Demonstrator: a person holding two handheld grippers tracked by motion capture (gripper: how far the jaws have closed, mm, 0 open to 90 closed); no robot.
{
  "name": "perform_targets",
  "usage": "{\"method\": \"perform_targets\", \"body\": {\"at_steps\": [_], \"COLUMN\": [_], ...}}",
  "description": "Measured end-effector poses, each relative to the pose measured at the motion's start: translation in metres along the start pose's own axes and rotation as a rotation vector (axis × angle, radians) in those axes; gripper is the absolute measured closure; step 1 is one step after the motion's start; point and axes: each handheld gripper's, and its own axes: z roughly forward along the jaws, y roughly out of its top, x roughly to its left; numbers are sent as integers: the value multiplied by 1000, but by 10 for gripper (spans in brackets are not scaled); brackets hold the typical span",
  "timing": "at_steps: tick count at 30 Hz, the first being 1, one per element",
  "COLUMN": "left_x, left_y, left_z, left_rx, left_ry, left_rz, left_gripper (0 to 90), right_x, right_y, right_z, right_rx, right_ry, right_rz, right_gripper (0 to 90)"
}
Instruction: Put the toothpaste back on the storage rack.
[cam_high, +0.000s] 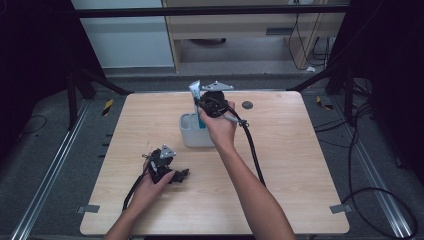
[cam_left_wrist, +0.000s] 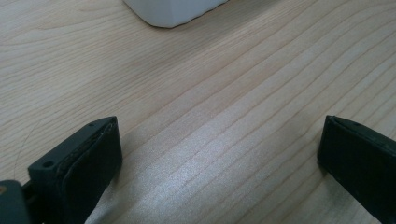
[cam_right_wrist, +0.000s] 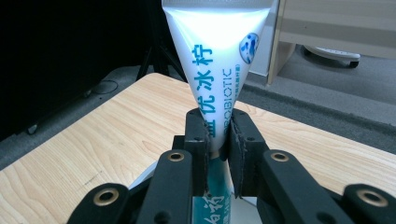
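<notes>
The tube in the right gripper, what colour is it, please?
White tube with blue lettering, teal near its lower end; clearest in the right gripper view.

A white toothpaste tube (cam_right_wrist: 215, 56) with blue lettering stands upright — crimped end up — in the grey holder (cam_high: 190, 131).

The surface (cam_high: 280, 165) looks like pale wood with a fine straight grain and a smooth, faintly sheened finish. The tube (cam_right_wrist: 215, 70) is glossy white plastic with blue print, creased flat at its top end. The holder (cam_high: 190, 136) looks like smooth matt whitish plastic. The right gripper (cam_right_wrist: 218, 140) has matt black plastic jaws with brass-coloured metal rivets.
</notes>
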Motion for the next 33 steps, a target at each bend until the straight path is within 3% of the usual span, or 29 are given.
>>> {"method": "perform_targets", "body": {"at_steps": [33], "left_x": [0], "left_y": [0], "left_z": [0], "left_rx": [-1], "left_ry": [-1], "left_rz": [0], "left_gripper": [0], "right_x": [-1], "right_y": [-16], "right_z": [7], "right_rx": [36], "right_ry": [-10], "right_rz": [-5], "right_gripper": [789]}}
